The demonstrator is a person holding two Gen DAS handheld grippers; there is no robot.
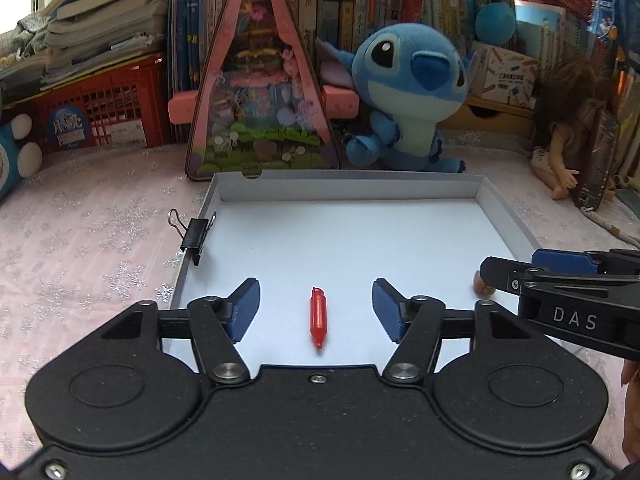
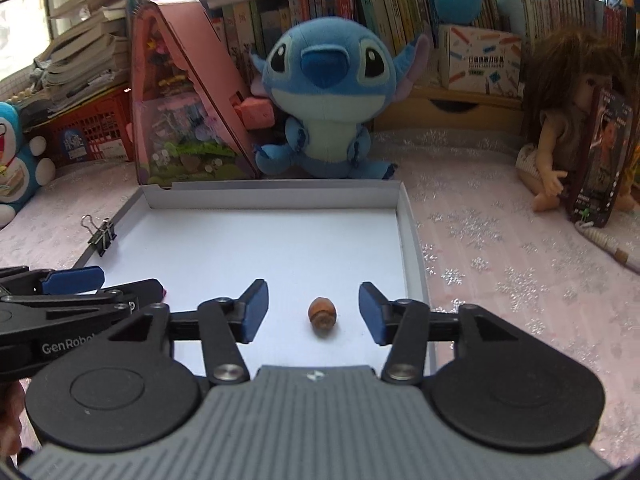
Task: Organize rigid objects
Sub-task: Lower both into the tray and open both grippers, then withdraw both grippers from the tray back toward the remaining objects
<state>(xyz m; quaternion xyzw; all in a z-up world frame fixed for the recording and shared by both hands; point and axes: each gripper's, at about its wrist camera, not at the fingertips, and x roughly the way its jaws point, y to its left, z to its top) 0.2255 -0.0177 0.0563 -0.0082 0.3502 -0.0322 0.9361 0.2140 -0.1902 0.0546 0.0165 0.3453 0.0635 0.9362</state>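
Observation:
A shallow white box lid (image 1: 352,188) (image 2: 280,192) lies on the pink cloth. Inside it, a small red pen-shaped piece (image 1: 319,317) lies on the floor of the lid, between the blue pads of my left gripper (image 1: 316,308) but touched by neither; that gripper is open. A brown acorn-like piece (image 2: 322,314) (image 1: 482,285) lies near the lid's right wall, between the spread pads of my right gripper (image 2: 314,310), which is open too and clear of it. A black binder clip (image 1: 195,234) (image 2: 102,236) is clamped on the lid's left wall.
Behind the lid stand a pink triangular toy box (image 1: 262,92) (image 2: 188,112), a blue plush (image 1: 408,96) (image 2: 328,100) and bookshelves. A red crate (image 1: 96,108) sits back left, a doll (image 2: 568,128) back right. Each gripper shows at the edge of the other's view.

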